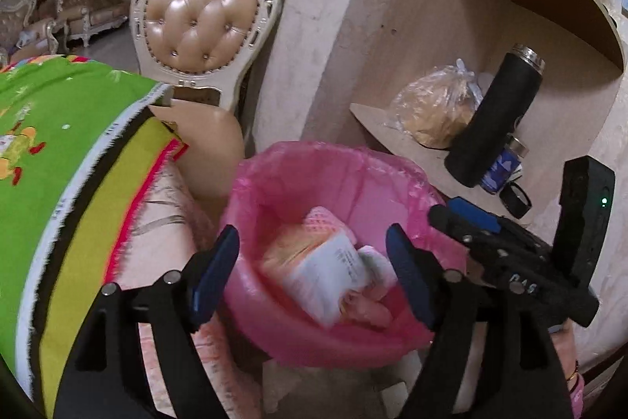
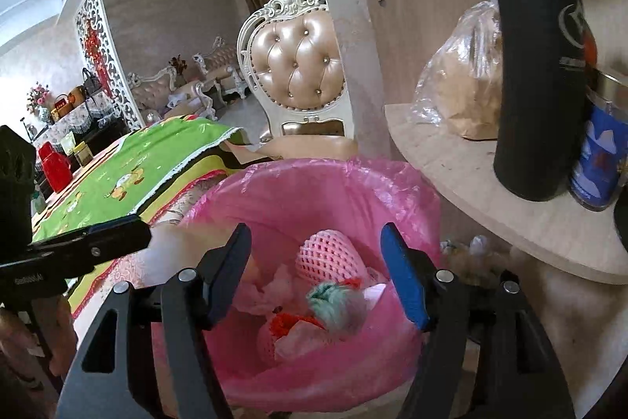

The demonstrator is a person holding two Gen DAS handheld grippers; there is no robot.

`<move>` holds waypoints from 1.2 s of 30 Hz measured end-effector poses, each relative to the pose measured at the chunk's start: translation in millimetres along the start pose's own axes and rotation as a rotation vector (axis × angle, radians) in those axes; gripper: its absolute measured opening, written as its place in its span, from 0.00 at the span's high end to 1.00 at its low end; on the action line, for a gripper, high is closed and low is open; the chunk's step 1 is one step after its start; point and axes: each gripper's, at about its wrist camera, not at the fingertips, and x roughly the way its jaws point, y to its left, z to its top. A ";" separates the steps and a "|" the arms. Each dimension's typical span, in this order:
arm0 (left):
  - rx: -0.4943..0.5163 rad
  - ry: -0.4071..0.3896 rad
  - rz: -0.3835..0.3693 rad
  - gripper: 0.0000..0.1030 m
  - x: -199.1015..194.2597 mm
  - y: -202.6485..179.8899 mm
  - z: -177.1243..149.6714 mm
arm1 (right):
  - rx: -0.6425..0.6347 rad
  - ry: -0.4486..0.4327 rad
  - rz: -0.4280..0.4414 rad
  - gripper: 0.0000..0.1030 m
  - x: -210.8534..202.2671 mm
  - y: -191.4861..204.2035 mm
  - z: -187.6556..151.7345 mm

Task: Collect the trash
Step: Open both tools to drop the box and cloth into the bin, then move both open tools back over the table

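Observation:
A bin lined with a pink bag (image 1: pixel 274 175) stands on the floor between the table and a shelf; it also shows in the right wrist view (image 2: pixel 314 183). Inside lie a white paper packet (image 1: pixel 333 269), pink foam netting (image 2: pixel 329 254), a teal and red fluffy scrap (image 2: pixel 333 305) and tissues. My left gripper (image 1: pixel 314 277) is open and empty above the bin. My right gripper (image 2: pixel 318 273) is open and empty above it too. The right gripper (image 1: pixel 463 218) shows at the right of the left wrist view, the left gripper (image 2: pixel 117 226) at the left of the right wrist view.
A table with a green cartoon cloth (image 1: pixel 59 128) is to the left. An ornate tufted chair (image 1: pixel 204 26) stands behind the bin. A wall shelf (image 2: pixel 490 191) on the right holds a black flask (image 2: pixel 533 57), a blue can (image 2: pixel 600 152) and a bagged loaf (image 2: pixel 463 77).

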 end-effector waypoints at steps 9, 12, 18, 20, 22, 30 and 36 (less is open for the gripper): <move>0.002 -0.029 0.202 0.05 -66.0 39.3 -18.8 | -0.058 -0.009 0.059 0.29 -14.4 39.0 -2.2; -0.020 -0.014 0.281 0.05 -94.8 60.8 -31.3 | -0.113 -0.009 0.122 0.27 -12.8 75.0 -2.6; -0.111 0.009 0.440 0.05 -169.1 119.0 -69.9 | -0.239 0.020 0.243 0.22 2.0 162.8 -10.1; -0.152 0.015 0.491 0.05 -198.2 142.0 -88.2 | -0.279 0.033 0.280 0.20 5.9 193.0 -15.1; -0.180 0.009 0.529 0.05 -222.4 158.0 -102.9 | -0.321 0.055 0.338 0.18 10.7 230.3 -23.9; -0.315 -0.041 0.795 0.05 -330.1 222.4 -165.2 | -0.518 0.158 0.543 0.18 21.2 373.6 -66.2; -0.484 -0.153 1.110 0.05 -423.7 271.2 -207.2 | -0.652 0.224 0.663 0.18 22.1 478.7 -100.5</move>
